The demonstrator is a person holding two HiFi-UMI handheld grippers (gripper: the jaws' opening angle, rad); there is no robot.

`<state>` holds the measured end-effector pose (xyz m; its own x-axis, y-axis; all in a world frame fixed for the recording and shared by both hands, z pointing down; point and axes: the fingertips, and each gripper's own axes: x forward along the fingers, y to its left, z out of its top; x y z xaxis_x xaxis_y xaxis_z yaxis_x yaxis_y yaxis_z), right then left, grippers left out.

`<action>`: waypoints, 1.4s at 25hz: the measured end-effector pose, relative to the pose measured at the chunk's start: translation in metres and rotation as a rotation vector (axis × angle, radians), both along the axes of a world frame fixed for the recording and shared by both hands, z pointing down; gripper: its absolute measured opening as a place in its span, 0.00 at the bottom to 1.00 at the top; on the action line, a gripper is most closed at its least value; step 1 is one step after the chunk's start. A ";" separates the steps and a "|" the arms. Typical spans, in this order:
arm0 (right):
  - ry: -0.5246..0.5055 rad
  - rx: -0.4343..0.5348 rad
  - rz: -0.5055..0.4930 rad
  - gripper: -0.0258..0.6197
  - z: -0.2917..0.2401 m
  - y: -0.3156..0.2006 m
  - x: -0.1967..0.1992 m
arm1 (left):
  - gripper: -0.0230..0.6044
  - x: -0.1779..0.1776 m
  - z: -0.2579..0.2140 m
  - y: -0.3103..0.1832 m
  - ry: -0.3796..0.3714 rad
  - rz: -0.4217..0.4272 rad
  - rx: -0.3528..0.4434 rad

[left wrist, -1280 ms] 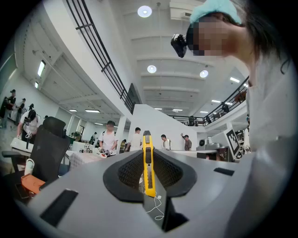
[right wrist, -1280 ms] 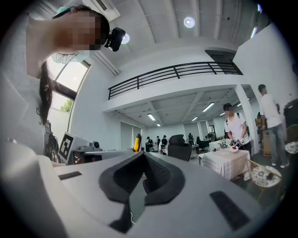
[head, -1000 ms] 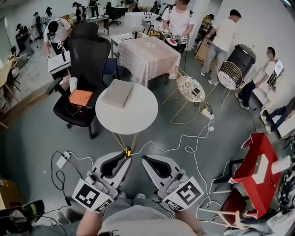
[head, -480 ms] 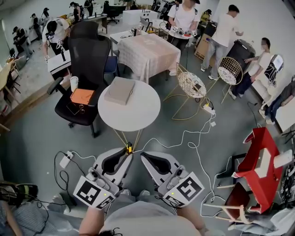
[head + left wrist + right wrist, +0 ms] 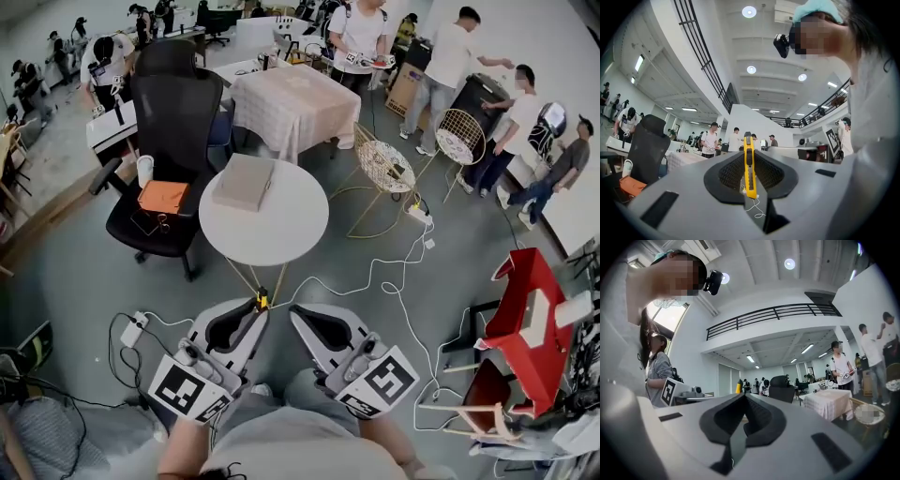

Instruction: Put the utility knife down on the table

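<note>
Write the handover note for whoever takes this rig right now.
Left gripper: shut on the yellow utility knife, which sticks out past the jaw tips.
Right gripper: shut, nothing between its jaws.
Round white table: ahead of both grippers, with a box on it. Both grippers are short of it, over the floor.
Done: knife gripped.
Left: carry it to the table, probably lay it beside the box, then open the jaws.
</note>
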<state>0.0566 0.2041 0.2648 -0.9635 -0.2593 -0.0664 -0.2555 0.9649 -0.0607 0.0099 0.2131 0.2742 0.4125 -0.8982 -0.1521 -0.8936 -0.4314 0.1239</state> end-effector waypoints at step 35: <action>-0.001 -0.075 -0.109 0.05 0.019 -0.277 -0.041 | 0.14 -0.044 0.024 -0.262 0.033 -0.137 -0.064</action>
